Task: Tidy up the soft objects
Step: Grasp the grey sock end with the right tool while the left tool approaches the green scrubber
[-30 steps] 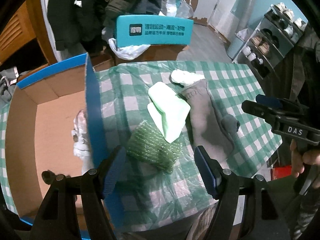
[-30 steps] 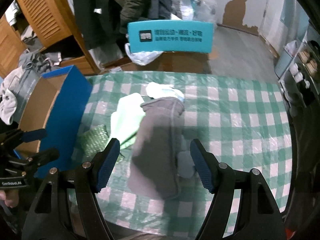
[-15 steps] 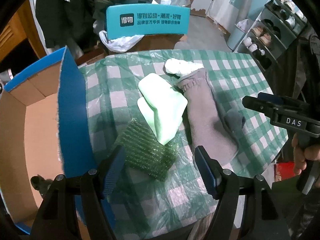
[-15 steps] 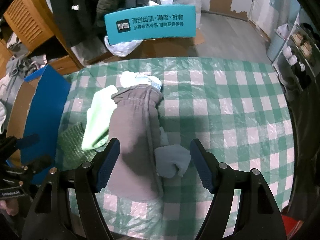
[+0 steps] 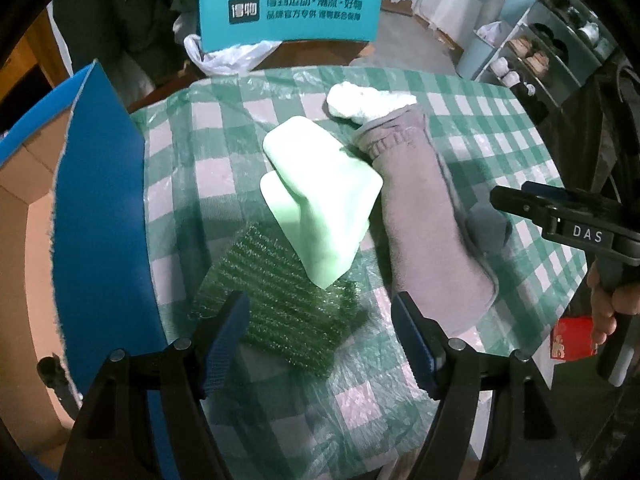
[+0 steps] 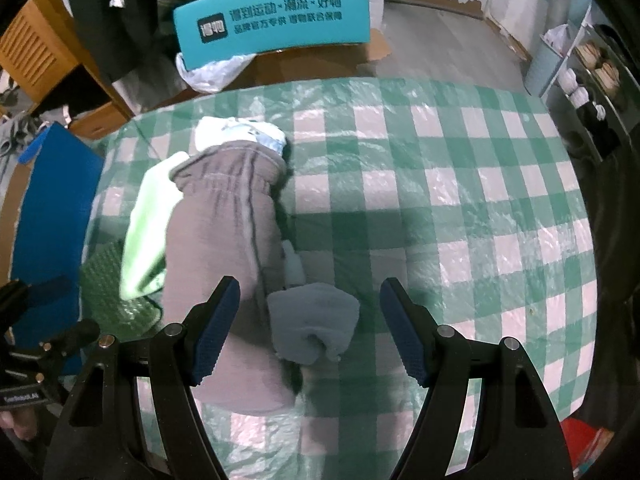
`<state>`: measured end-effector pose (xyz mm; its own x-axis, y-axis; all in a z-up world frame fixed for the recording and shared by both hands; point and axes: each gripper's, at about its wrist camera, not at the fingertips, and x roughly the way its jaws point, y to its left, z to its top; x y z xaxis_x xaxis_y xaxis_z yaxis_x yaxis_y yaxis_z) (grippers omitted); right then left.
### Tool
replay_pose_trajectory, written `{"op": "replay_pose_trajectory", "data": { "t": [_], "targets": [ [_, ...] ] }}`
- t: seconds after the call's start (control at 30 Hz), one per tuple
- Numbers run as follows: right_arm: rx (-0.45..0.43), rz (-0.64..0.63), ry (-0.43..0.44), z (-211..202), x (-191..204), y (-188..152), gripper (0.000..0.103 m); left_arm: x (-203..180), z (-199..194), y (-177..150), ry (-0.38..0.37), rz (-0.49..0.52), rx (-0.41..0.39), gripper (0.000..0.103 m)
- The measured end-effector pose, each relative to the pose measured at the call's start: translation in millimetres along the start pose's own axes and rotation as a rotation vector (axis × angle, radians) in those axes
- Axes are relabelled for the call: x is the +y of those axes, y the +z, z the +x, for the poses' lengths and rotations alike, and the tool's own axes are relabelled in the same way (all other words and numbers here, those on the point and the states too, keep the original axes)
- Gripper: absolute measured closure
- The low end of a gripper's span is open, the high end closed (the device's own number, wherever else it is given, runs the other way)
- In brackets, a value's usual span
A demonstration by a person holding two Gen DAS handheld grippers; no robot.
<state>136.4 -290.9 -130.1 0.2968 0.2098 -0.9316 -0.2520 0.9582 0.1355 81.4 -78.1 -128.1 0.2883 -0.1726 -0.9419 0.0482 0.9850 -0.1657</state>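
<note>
A grey mitten (image 5: 420,216) (image 6: 224,232) lies on the green checked tablecloth (image 6: 460,184), its thumb (image 6: 312,320) between my right fingers. Left of it lie a pale green cloth (image 5: 320,196) (image 6: 146,224), a dark green mesh pad (image 5: 280,308) (image 6: 112,292) and a white cloth (image 5: 368,100) (image 6: 236,132) at the cuff. My left gripper (image 5: 320,340) is open over the mesh pad's near edge. My right gripper (image 6: 310,328) is open, low over the mitten's thumb.
An open cardboard box with blue flaps (image 5: 100,216) (image 6: 56,200) stands at the table's left edge. A teal chair back (image 5: 288,12) (image 6: 272,16) is behind the table. A shoe rack (image 5: 560,40) stands far right.
Both grippers have moved forward and lower over the table. The left one shifted right, away from the box, to the mesh pad. The right one closed in on the mitten's thumb.
</note>
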Motion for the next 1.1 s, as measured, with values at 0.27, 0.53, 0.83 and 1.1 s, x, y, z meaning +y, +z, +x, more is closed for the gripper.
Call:
{"op": "replay_pose_trajectory", "data": {
  "t": [0.27, 0.53, 0.83, 1.1],
  "targets": [
    [0.038, 0.011, -0.006, 18.5, -6.5, -4.0, 0.030, 3.8, 14.8, -0.7, 0.005, -0.012, 0.032, 0.028],
    [0.078, 0.014, 0.004, 38.0, -7.5, -8.2, 0.030, 10.7, 27.1, -4.1, -0.016, -0.040, 0.069, 0.028],
    [0.102, 0.004, 0.005, 44.8, -5.8, -10.3, 0.055, 8.2, 33.1, -7.1, -0.019, -0.010, 0.071, 0.024],
    [0.096, -0.004, 0.000, 36.9, -0.5, -11.7, 0.076, 1.1, 35.7, -10.2, 0.008, 0.064, 0.051, 0.023]
  ]
}}
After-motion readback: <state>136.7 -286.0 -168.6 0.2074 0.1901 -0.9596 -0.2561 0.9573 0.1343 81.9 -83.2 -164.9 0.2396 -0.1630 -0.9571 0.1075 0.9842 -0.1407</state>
